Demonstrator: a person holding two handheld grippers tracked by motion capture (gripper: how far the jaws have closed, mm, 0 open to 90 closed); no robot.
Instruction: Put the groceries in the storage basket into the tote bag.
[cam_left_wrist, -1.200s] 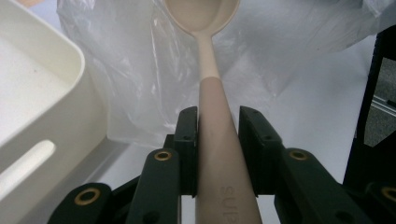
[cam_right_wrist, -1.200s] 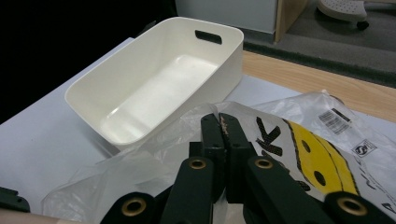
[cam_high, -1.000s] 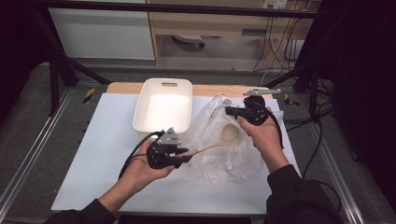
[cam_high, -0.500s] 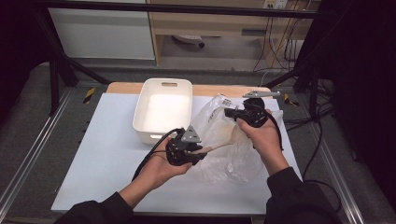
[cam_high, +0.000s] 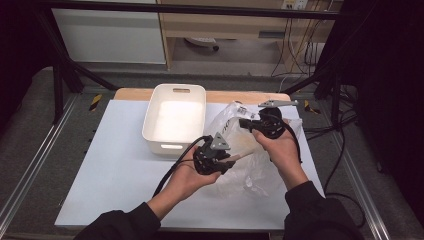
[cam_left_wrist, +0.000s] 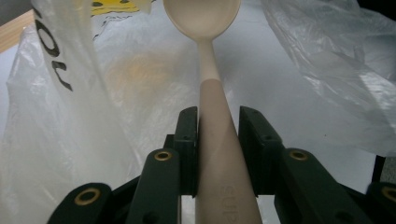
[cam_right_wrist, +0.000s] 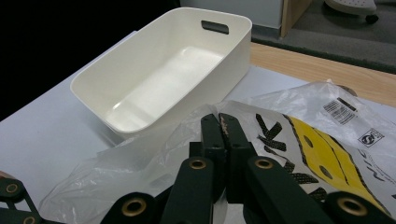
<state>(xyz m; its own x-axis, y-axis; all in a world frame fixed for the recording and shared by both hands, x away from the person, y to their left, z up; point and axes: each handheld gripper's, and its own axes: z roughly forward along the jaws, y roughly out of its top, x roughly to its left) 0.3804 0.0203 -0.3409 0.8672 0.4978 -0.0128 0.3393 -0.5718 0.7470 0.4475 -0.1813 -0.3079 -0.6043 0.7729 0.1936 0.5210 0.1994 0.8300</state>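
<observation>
My left gripper (cam_high: 231, 158) (cam_left_wrist: 218, 126) is shut on the handle of a beige spoon (cam_high: 243, 155) (cam_left_wrist: 208, 79). The spoon's bowl points away from me into the mouth of a clear plastic bag (cam_high: 250, 175) (cam_left_wrist: 70, 116) with black and yellow print. My right gripper (cam_high: 243, 123) (cam_right_wrist: 223, 123) is shut on the bag's upper edge (cam_right_wrist: 317, 140) and holds it raised above the table. The bag's lower part lies crumpled on the white sheet between both hands.
An empty white bin (cam_high: 172, 146) (cam_right_wrist: 219, 79) with a handle slot stands just left of the bag, at the back of the white sheet (cam_high: 115, 165). A wooden table edge (cam_high: 240, 96) runs behind it. Cables trail from both grippers.
My left gripper has carried the spoon to the right, up to the bag, and the spoon's bowl now reaches into the bag's mouth. The right gripper has kept still.
</observation>
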